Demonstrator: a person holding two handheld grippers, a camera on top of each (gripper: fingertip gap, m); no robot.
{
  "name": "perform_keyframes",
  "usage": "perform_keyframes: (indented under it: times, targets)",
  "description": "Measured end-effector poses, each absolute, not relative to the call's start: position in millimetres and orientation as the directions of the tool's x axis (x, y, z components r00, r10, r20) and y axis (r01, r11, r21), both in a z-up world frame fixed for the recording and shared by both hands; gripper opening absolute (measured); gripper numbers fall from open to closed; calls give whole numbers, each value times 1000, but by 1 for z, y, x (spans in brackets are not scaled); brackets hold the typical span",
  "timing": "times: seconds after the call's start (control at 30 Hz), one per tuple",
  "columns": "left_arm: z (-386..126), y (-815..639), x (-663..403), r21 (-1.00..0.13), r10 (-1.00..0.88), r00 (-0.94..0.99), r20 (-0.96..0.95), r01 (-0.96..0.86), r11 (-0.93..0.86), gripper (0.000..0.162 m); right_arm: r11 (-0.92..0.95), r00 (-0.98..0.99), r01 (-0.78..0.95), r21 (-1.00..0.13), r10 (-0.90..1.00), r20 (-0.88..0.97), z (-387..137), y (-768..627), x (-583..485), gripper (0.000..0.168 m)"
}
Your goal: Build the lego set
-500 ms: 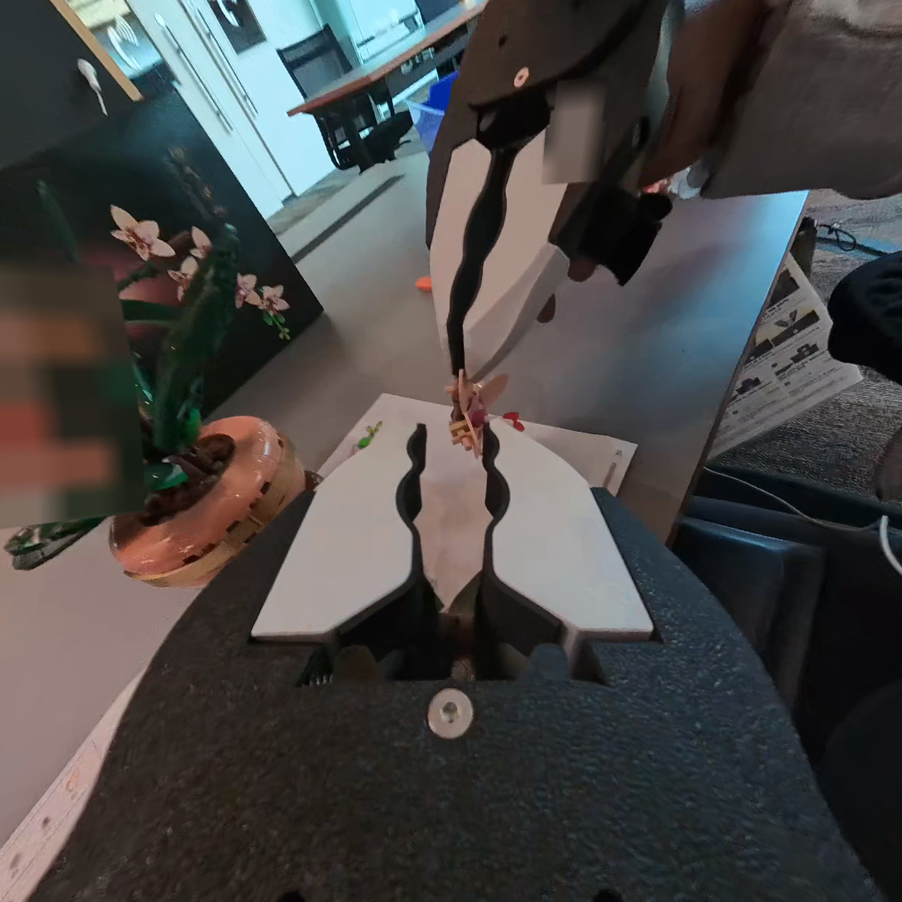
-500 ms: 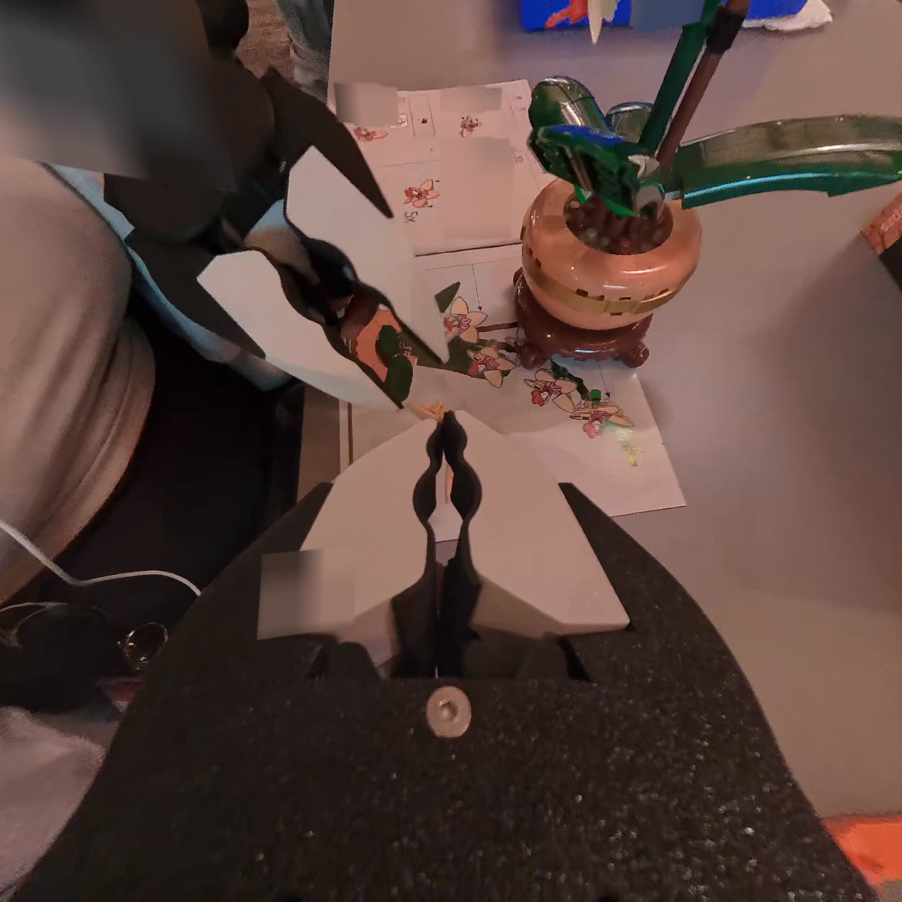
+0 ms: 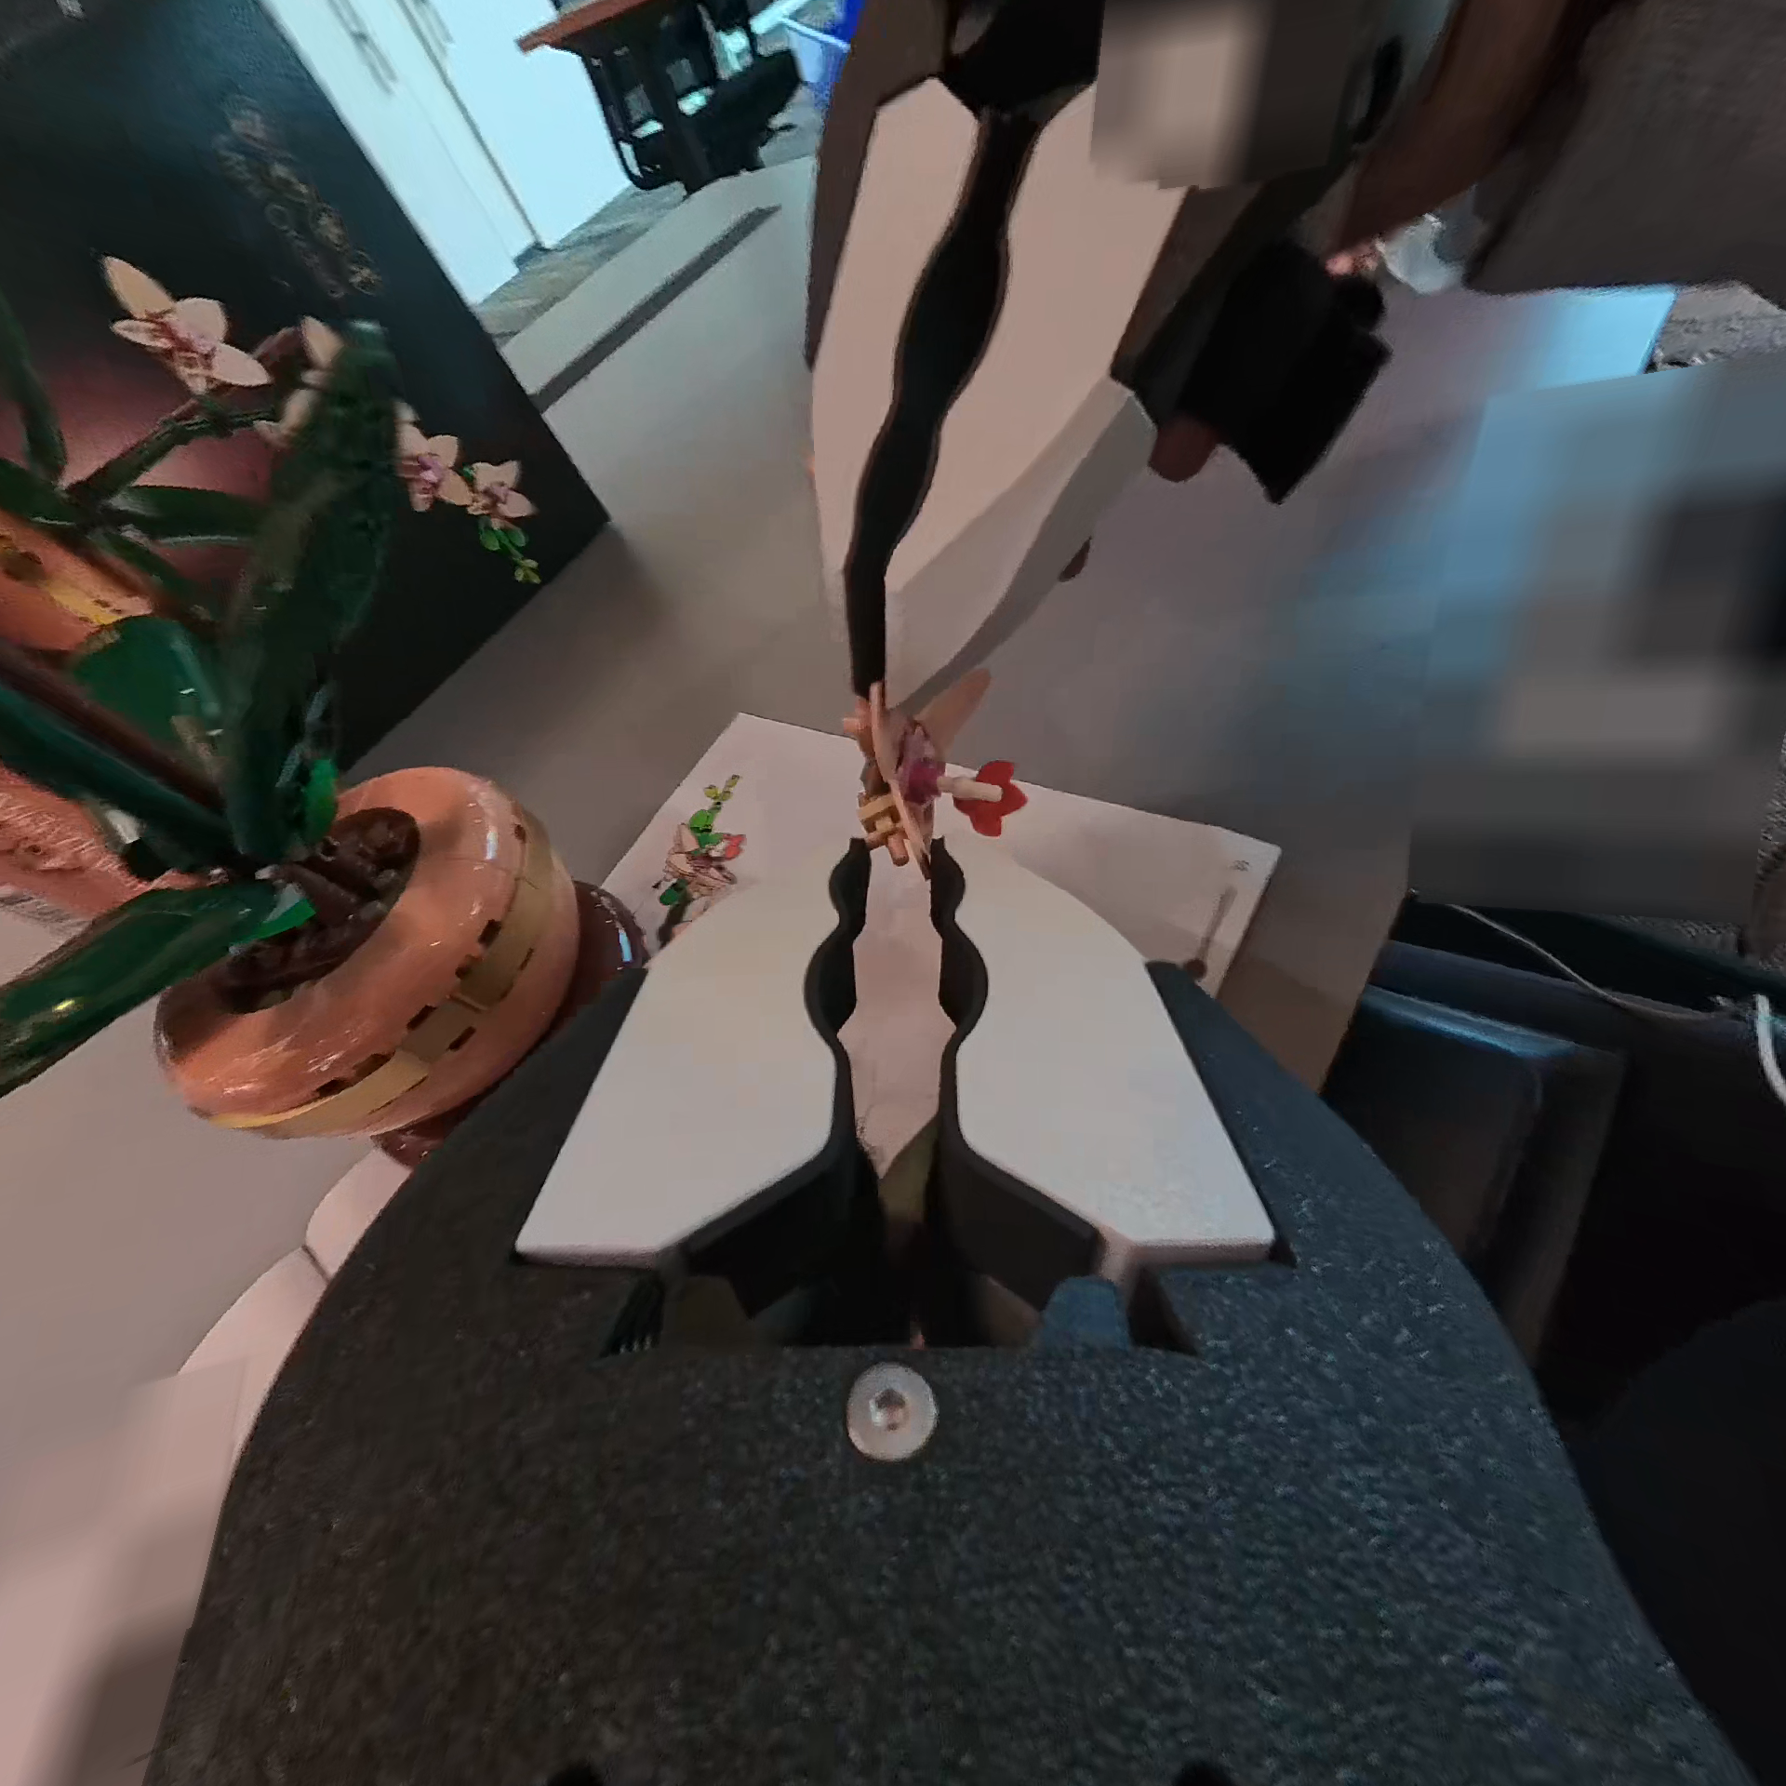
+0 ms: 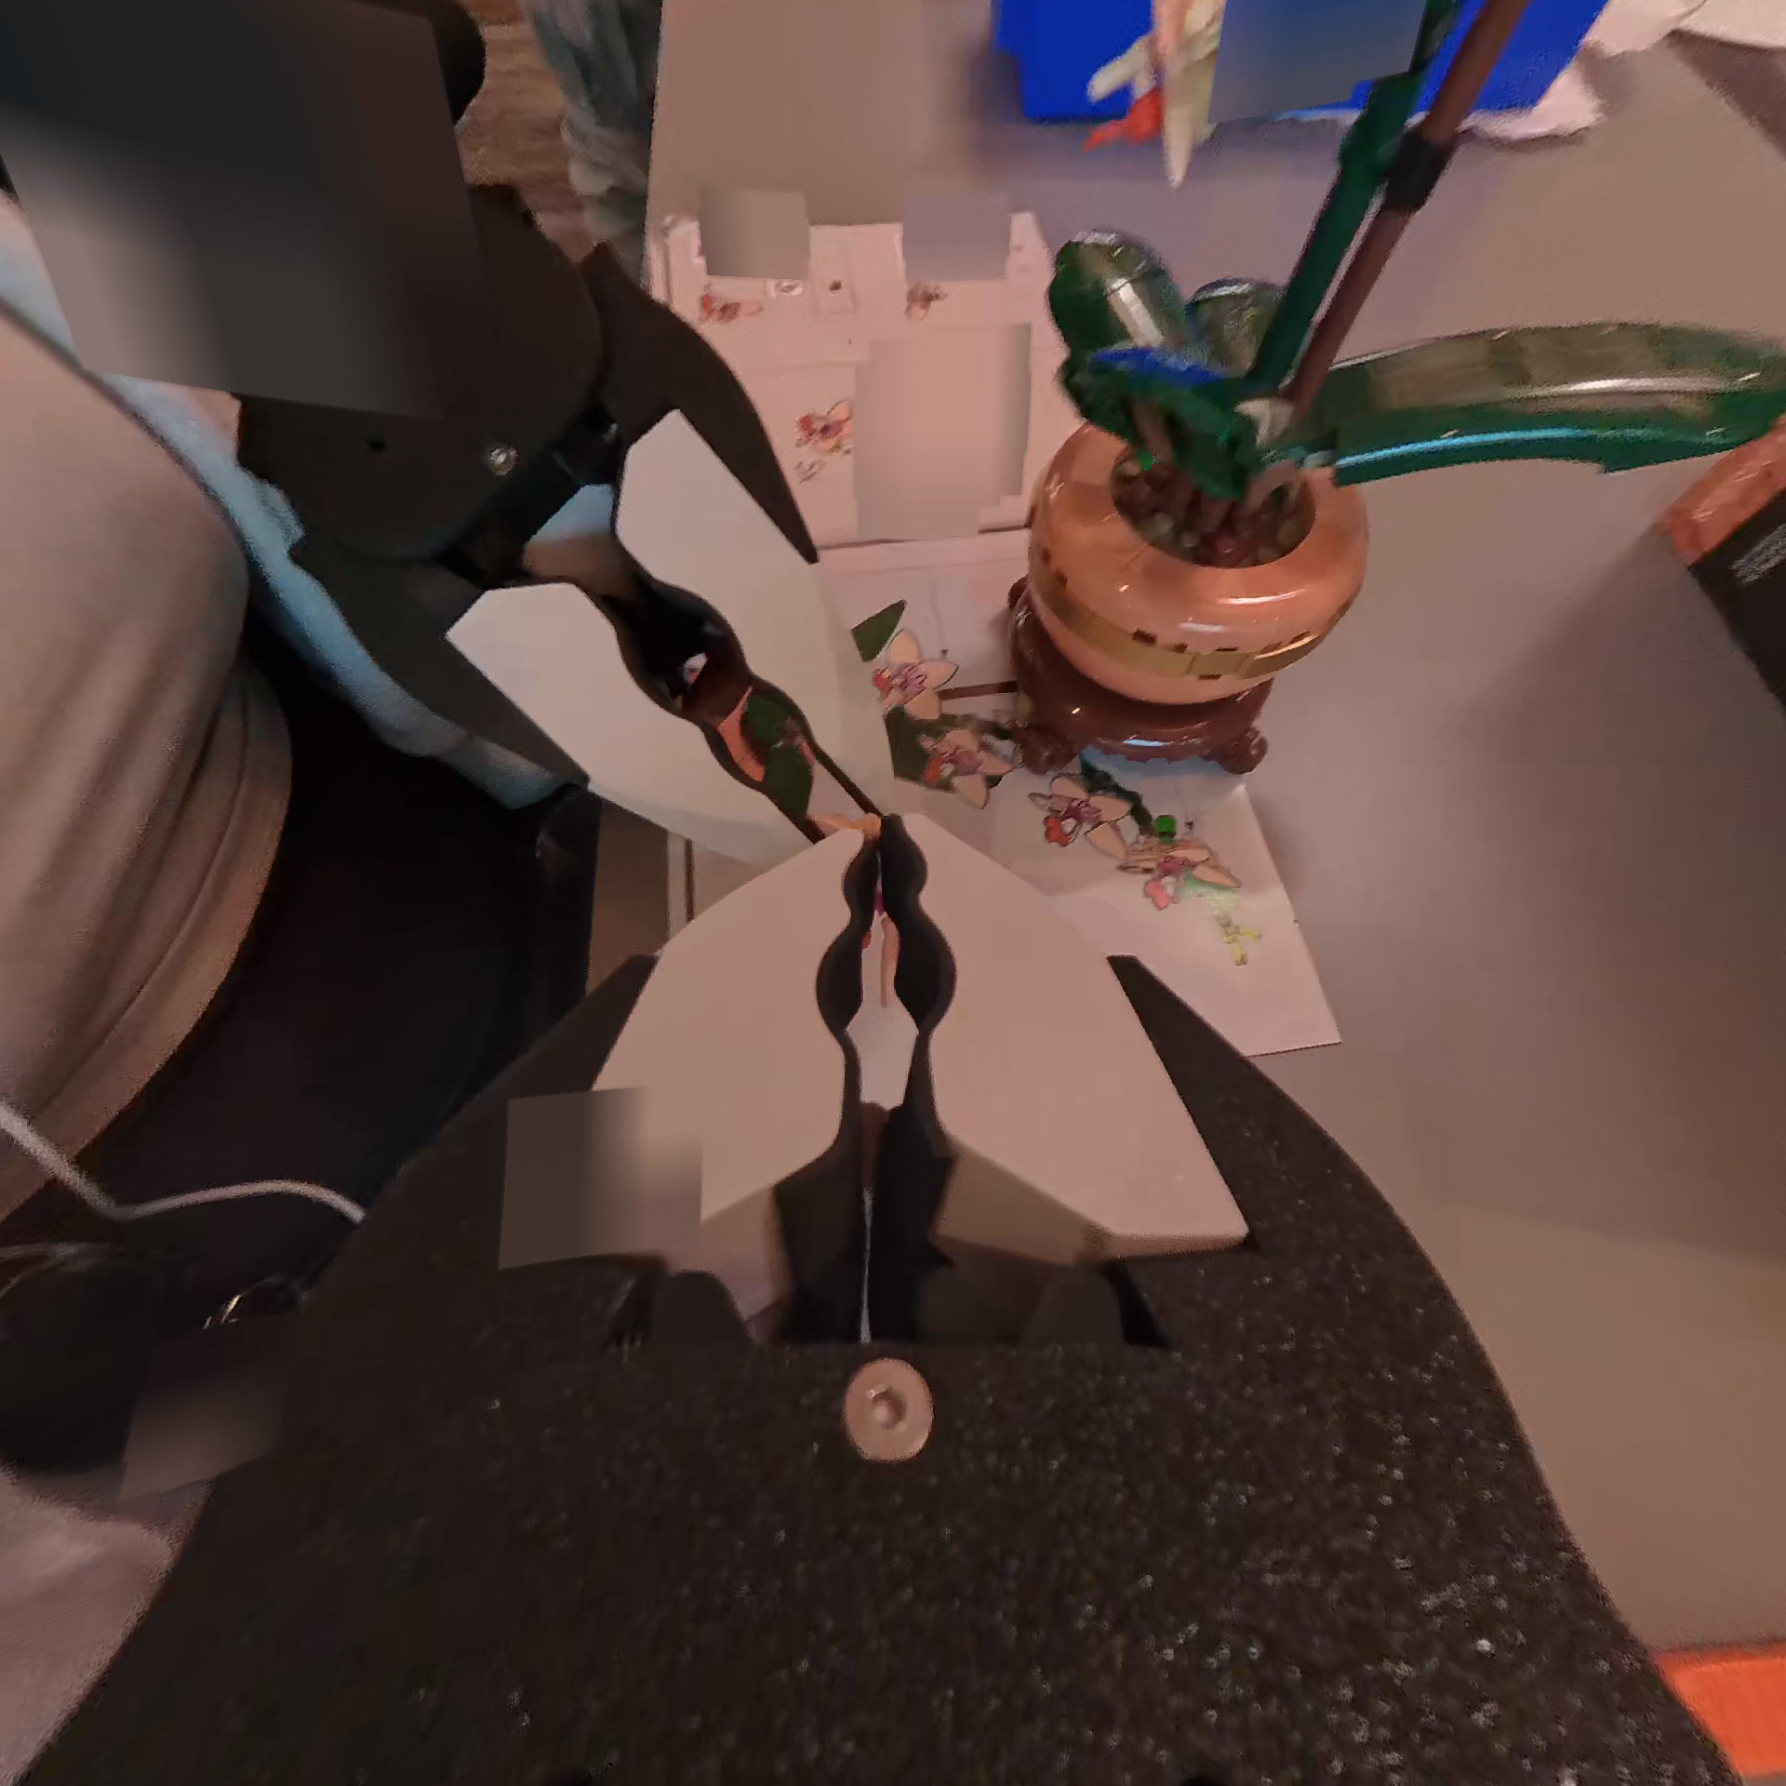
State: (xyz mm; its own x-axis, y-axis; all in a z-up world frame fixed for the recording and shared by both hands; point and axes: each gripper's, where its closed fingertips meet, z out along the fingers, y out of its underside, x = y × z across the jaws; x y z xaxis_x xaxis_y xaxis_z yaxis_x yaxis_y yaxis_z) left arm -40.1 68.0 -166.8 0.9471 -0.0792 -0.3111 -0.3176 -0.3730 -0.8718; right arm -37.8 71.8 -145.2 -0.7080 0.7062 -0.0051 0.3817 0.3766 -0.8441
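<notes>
While the right gripper (image 3: 875, 691) pinches a small flower (image 3: 904, 773) at its fingertips, the left gripper (image 3: 894, 855) sits parted just below, its tips beside the flower's lower edge and not clamping it. Left of the left fingers stands the pot (image 3: 387, 976), on the booklet (image 4: 1208, 966).

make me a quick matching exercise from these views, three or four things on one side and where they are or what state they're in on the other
Things:
1. small flower piece
2. pot
3. instruction sheet
4. left claw

States:
A. flat on the table
B. pinched in the right claw
C. open
D. standing on a brown base, with green leaves

Pairs: 1-B, 2-D, 3-A, 4-C
</notes>
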Motion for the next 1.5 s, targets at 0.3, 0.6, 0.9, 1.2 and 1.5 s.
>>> perform_keyframes:
  times: [0.3, 0.6, 0.9, 1.2, 1.5]
  targets:
    - [-142, 64, -69, -961, 159, 975, -156, -112, -253, 5, 134, -124, 266, -955, 987, 104, -127, 81, -40, 16]
    - [-119, 57, -69, -991, 299, 947, -121, -100, -85, 5, 42, 141, 81, -996, 989, 53, -131, 60, -50, 11]
    - [-119, 57, -63, -992, 315, 942, -116, -95, -80, 5, 165, 170, 57, -985, 970, 173, -123, 65, -51, 9]
    - [-120, 57, -57, -996, 289, 954, -75, -57, -71, 5, 160, 173, 78, -984, 970, 172, -125, 67, -50, 4]
    - [-115, 53, -50, -988, 232, 962, -141, -123, -91, 20, 74, 100, 70, -995, 992, 81, -120, 67, -47, 2]
